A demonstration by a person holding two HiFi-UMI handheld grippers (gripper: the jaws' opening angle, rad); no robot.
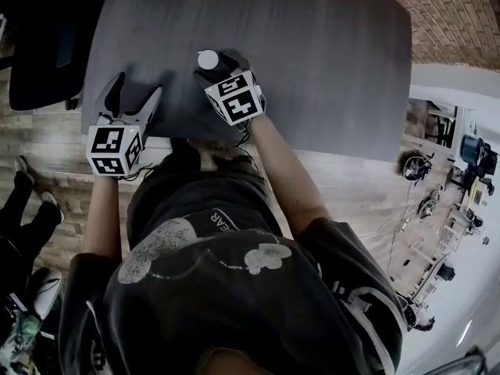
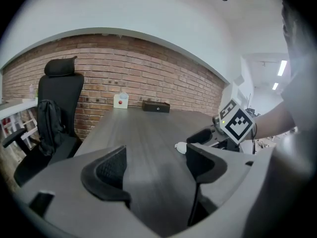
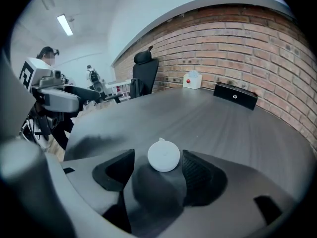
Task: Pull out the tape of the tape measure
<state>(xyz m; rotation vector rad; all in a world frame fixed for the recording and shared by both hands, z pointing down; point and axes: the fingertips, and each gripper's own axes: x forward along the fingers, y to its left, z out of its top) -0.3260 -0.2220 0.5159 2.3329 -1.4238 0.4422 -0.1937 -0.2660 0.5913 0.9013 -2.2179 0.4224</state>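
Observation:
The tape measure (image 1: 208, 58) is a small white round case lying flat on the dark grey table (image 1: 312, 61). In the right gripper view the tape measure (image 3: 164, 155) lies between the jaws of my right gripper (image 3: 158, 170), close to the right-hand jaw and apart from the left-hand one, with a small tab at its top. My right gripper (image 1: 221, 59) is open around it. My left gripper (image 1: 137, 88) hovers open near the table's front left edge with nothing between its jaws. From the left gripper (image 2: 156, 165) view, the tape measure (image 2: 181, 147) shows beside the right gripper (image 2: 237, 125).
A black box (image 3: 235, 96) and a small white box with a red button (image 3: 192, 79) sit at the table's far end by the brick wall (image 2: 148, 78). A black office chair (image 1: 47, 45) stands left of the table. The table's front edge runs just under both grippers.

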